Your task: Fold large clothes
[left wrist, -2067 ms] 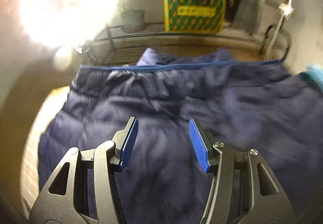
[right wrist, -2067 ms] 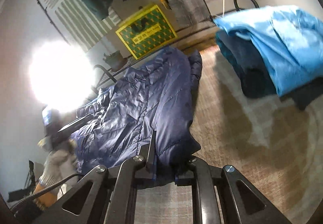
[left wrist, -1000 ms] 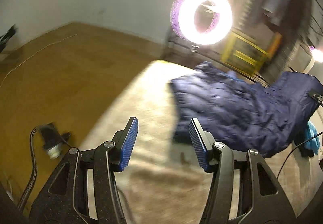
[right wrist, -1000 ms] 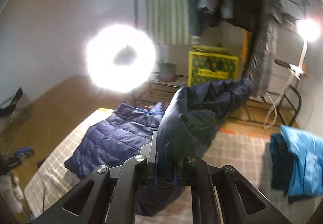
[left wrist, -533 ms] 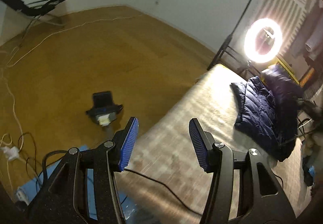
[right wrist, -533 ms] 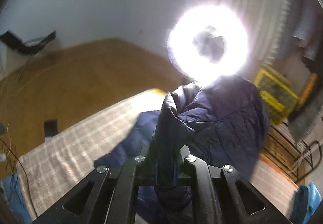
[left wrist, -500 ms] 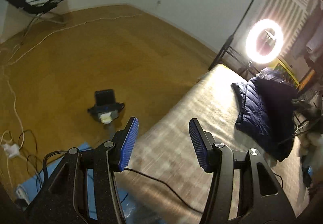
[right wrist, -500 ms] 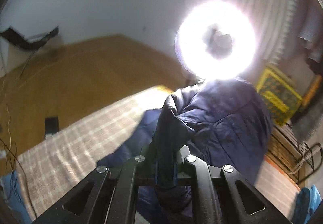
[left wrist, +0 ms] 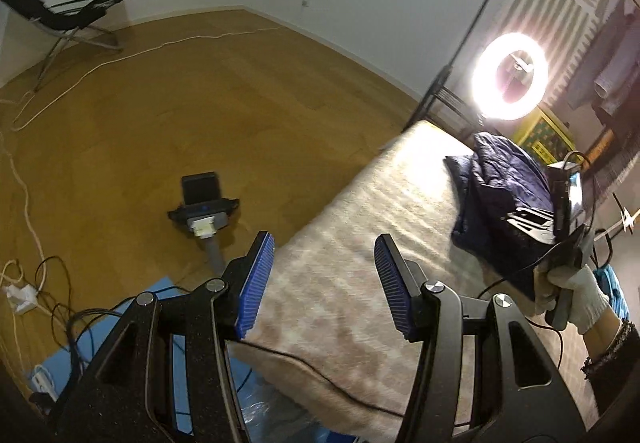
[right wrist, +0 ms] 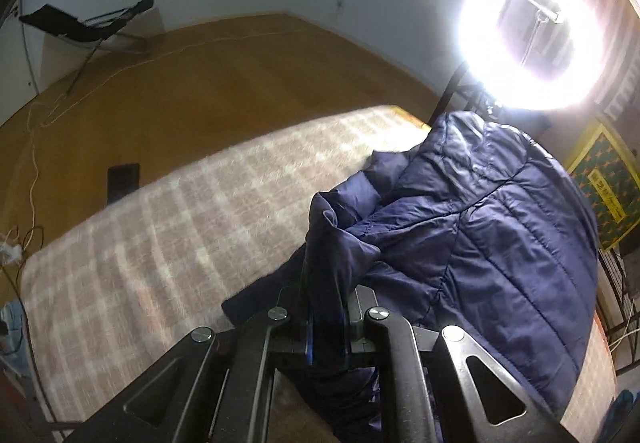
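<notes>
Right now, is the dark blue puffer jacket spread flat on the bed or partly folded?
Partly folded. The jacket is doubled over itself on the bed, and the right gripper is shut on one bunched edge.

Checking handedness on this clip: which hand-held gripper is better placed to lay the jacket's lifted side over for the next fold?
Right. The right hand-held gripper is shut on the navy puffer jacket. The left hand-held gripper is open, off the jacket, near the bed's edge.

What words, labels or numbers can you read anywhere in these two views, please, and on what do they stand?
Yellow and green patterned box: a yellow band carries dark characters, too small and blurred to read.
Navy puffer jacket, pinched in the right gripper: no label visible.
Left gripper: no markings.
Nothing else bears text.
</notes>
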A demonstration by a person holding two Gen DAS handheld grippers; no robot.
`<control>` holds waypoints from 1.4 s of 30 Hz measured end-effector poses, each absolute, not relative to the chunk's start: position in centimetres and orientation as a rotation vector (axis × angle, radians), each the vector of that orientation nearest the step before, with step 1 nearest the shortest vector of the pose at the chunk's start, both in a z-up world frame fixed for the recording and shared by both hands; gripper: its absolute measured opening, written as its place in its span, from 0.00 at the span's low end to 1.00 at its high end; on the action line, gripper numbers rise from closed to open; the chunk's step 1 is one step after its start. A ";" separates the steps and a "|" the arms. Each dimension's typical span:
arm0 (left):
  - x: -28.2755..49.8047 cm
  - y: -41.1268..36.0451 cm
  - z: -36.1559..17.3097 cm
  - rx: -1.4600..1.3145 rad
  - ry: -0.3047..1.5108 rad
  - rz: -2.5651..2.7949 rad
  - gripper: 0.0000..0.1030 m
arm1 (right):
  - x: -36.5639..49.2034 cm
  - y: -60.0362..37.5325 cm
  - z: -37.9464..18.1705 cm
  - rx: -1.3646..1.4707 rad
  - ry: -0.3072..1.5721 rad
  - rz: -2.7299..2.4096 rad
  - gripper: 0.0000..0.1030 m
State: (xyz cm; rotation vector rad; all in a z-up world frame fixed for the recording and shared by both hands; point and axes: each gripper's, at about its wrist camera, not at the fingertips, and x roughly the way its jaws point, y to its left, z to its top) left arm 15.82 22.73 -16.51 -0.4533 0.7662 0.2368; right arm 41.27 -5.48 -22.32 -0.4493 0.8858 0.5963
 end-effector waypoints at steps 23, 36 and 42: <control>35.8 8.0 -16.8 -0.449 0.844 -0.142 0.54 | 38.8 -27.9 -14.9 0.167 0.879 0.561 0.49; 40.7 5.5 -27.3 -0.425 1.075 -0.062 0.56 | 41.4 -30.7 -21.7 0.213 1.027 0.532 0.34; 40.4 5.5 -27.1 -0.420 1.073 -0.078 0.57 | 42.4 -30.2 -23.5 0.163 1.084 0.510 0.33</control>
